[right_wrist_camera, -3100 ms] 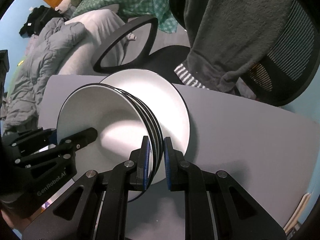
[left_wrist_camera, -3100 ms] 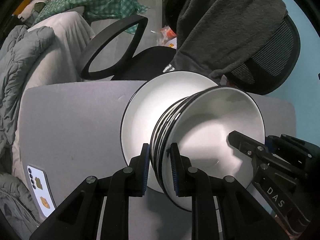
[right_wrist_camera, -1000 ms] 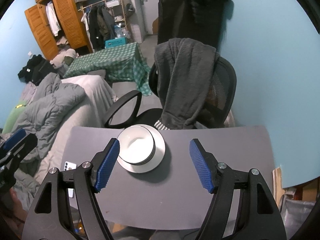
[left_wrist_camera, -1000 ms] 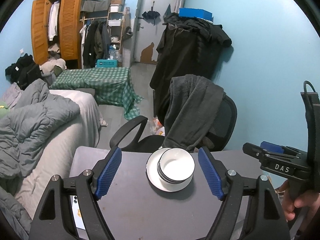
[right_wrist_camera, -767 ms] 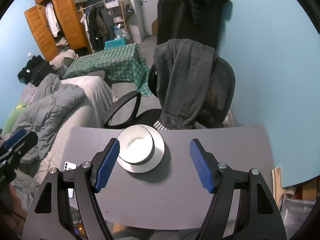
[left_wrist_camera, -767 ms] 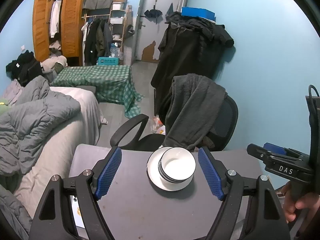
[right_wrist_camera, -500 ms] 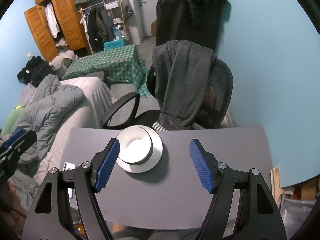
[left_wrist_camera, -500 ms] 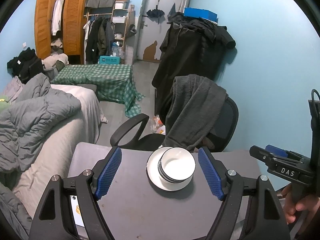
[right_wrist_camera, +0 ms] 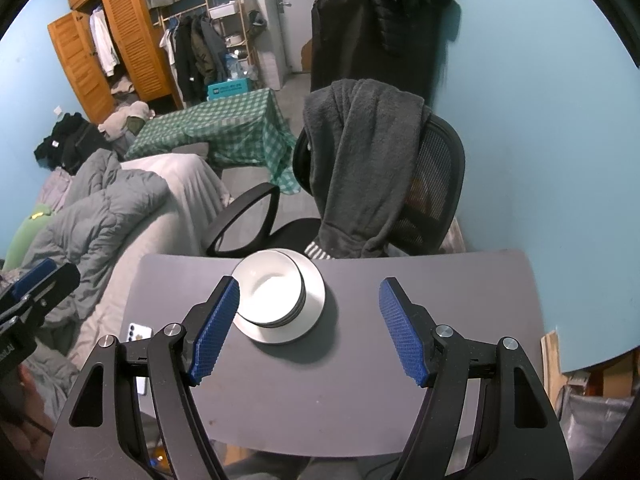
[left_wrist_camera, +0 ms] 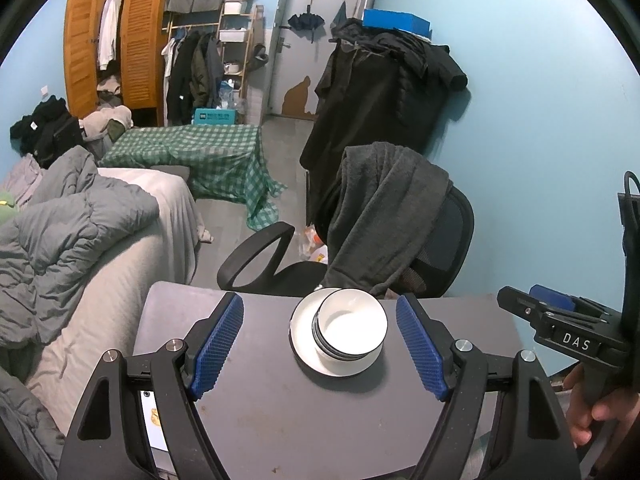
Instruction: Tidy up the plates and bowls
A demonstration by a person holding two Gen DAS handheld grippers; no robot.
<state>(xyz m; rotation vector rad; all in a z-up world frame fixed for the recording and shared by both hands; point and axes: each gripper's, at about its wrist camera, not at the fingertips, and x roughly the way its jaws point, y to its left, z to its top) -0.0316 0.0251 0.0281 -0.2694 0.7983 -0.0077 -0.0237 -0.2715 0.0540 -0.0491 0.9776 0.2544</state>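
Step in hand, by my reading: stacking looks done. The bowls [left_wrist_camera: 349,330] sit nested on the plate [left_wrist_camera: 301,334], near the far edge of the grey worktop [left_wrist_camera: 280,420], just in front of the office chair [left_wrist_camera: 440,240].

Left tongs [left_wrist_camera: 320,350]: spread wide, nothing held, raised above the near part of the worktop; the stack shows between the two blue pads, well apart from both.

Right tongs [right_wrist_camera: 308,324]: also spread wide and empty. In the right wrist view the stack lies left of centre, its rim just beside the left pad in the picture, though the tongs appear to be well above it, so no contact.

A phone [right_wrist_camera: 138,334] lies at the left edge of the worktop.

Next move, if any: no other dish is visible, so probably none; a straightening nudge would call for descending and closing gently on the bowl rims.
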